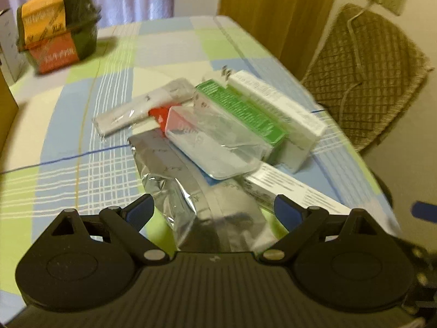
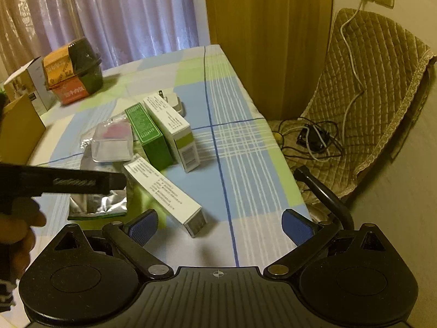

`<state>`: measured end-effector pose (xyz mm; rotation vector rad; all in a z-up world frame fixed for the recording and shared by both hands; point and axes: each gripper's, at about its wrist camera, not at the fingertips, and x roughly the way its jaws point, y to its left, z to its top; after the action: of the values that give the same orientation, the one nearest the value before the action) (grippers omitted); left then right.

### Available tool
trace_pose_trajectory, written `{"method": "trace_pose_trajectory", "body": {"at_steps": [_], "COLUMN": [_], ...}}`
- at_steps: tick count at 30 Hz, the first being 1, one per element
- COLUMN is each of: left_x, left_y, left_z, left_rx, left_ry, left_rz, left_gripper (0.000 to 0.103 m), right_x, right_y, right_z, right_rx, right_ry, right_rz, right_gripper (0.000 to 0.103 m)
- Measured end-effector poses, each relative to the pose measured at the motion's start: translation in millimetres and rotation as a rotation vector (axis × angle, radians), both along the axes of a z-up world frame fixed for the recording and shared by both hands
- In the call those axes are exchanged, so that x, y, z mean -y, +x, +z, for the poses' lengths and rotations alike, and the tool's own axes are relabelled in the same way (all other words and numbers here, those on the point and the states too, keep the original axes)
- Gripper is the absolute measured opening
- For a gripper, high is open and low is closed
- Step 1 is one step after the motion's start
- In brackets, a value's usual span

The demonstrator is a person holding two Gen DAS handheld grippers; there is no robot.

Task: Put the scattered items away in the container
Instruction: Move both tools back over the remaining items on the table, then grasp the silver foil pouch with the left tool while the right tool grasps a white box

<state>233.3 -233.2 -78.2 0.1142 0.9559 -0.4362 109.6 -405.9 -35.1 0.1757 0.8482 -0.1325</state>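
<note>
At far left we see the cardboard box on the desk. Our left hand-held gripper is released, its fingers astride the silver foil pouch. Next lie a clear plastic case, a green box and a white box side by side, with a long white box nearer us. Our right hand-held gripper hangs released over the desk, gripping nothing.
</note>
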Motion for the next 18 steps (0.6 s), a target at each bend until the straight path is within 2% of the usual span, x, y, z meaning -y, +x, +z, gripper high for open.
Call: {"method": "trace_pose_trajectory", "body": {"at_steps": [5, 12, 14, 18], "left_x": [-12.0, -68.5, -68.0, -39.4], "left_y": [7.5, 6.8, 6.0, 6.7], "left_z": [-5.3, 2.4, 10.0, 17.5], "left_rx": [-0.002, 0.006, 0.051, 0.135], "left_ry": [0.037, 0.108, 0.139, 0.183], "left_rz": [-0.019, -0.005, -0.044, -0.172], "left_gripper": [0.091, 0.089, 0.089, 0.089], "right_x": [-0.9, -3.8, -7.3, -14.3], "right_y": [5.5, 7.2, 8.1, 10.8], "right_z": [-7.3, -11.0, -11.9, -11.9], "right_rx": [-0.002, 0.006, 0.008, 0.013], "right_ry": [0.013, 0.015, 0.013, 0.014], "right_rz": [0.018, 0.040, 0.050, 0.068], "right_gripper": [0.102, 0.102, 0.102, 0.102]}}
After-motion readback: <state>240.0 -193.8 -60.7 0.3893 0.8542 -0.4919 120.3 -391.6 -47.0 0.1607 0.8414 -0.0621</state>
